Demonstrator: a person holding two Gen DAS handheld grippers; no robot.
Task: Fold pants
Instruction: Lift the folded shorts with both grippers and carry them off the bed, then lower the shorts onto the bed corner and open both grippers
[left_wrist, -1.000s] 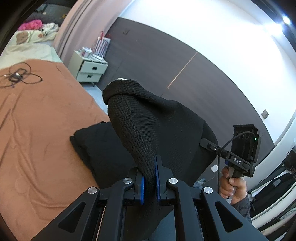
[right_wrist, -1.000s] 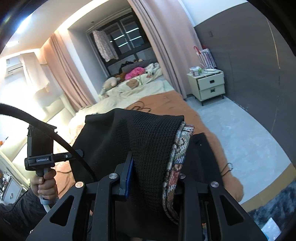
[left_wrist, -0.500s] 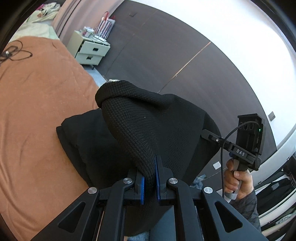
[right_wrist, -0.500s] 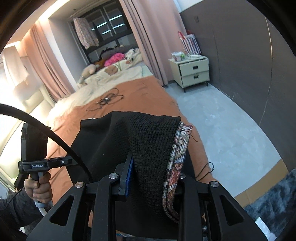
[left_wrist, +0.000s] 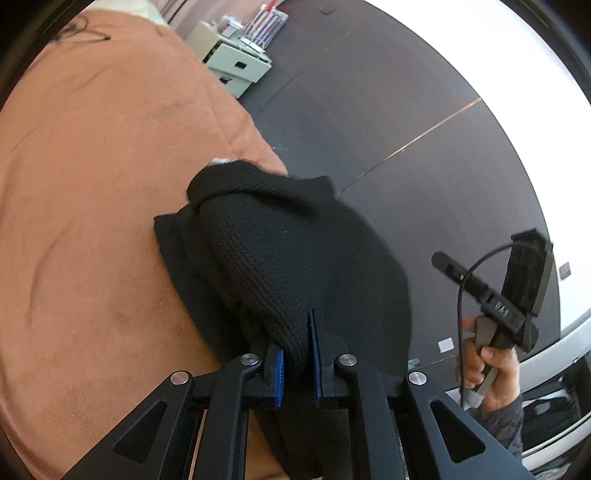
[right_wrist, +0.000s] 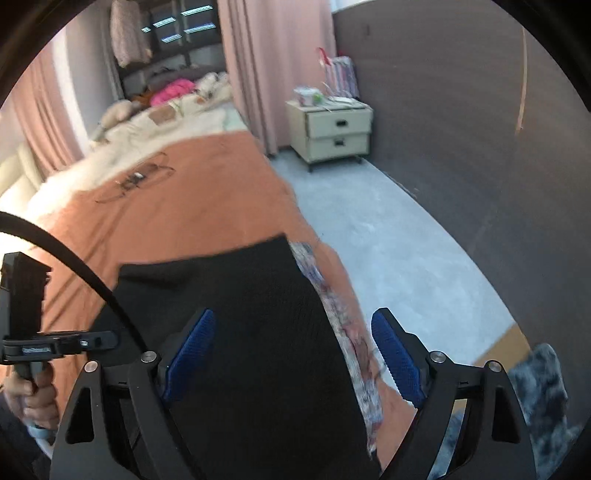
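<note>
The black knit pants (left_wrist: 280, 254) lie folded over on the orange bed cover (left_wrist: 92, 177). My left gripper (left_wrist: 297, 350) is shut on a bunched fold of them, held just above the lower layer. In the right wrist view the pants (right_wrist: 236, 314) spread flat between the fingers, with a patterned waistband lining (right_wrist: 332, 310) showing along their right edge. My right gripper (right_wrist: 291, 350) is open wide over the cloth and holds nothing. The right gripper also shows in the left wrist view (left_wrist: 517, 295), in a hand.
The bed's right edge drops to a grey floor (right_wrist: 388, 229). A pale nightstand (right_wrist: 332, 129) stands by the dark wall. Cables (right_wrist: 136, 181) lie on the bed further up. A dark fluffy rug (right_wrist: 539, 398) is at the lower right.
Both grippers have lowered the pants' fold toward the bed. My right gripper has opened and let go of the cloth. My left gripper stays clamped.
</note>
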